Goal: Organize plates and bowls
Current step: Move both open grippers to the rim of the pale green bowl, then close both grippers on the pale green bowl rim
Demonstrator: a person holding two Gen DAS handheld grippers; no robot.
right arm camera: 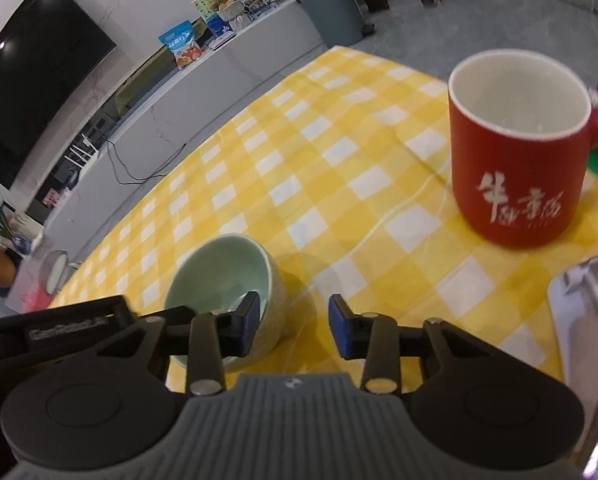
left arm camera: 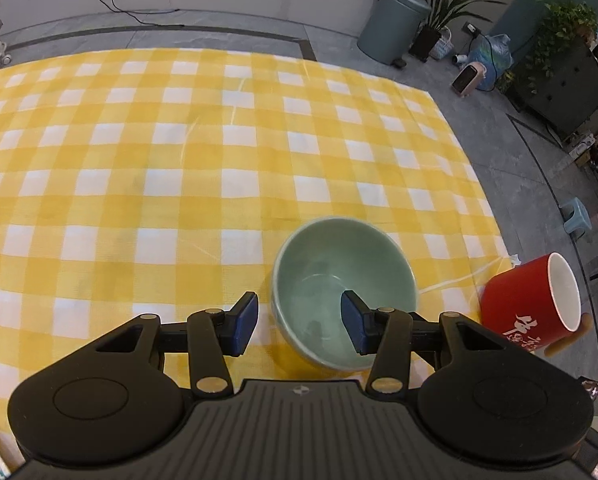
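A pale green bowl (left arm camera: 345, 280) sits upright and empty on the yellow checked tablecloth (left arm camera: 179, 160). My left gripper (left arm camera: 299, 326) is open and straddles the bowl's near-left rim, with the right finger inside the bowl and the left finger outside. In the right wrist view the same bowl (right arm camera: 223, 276) lies at lower left. My right gripper (right arm camera: 293, 330) is open, its left finger inside the bowl's rim and its right finger outside over the cloth. Both grippers hold nothing.
A red mug with white lettering (left arm camera: 531, 304) stands at the table's right edge; it also shows in the right wrist view (right arm camera: 519, 148). A white tray-like object (right arm camera: 583, 320) lies at the right. Beyond the table are a grey bin (left arm camera: 395, 26) and plants.
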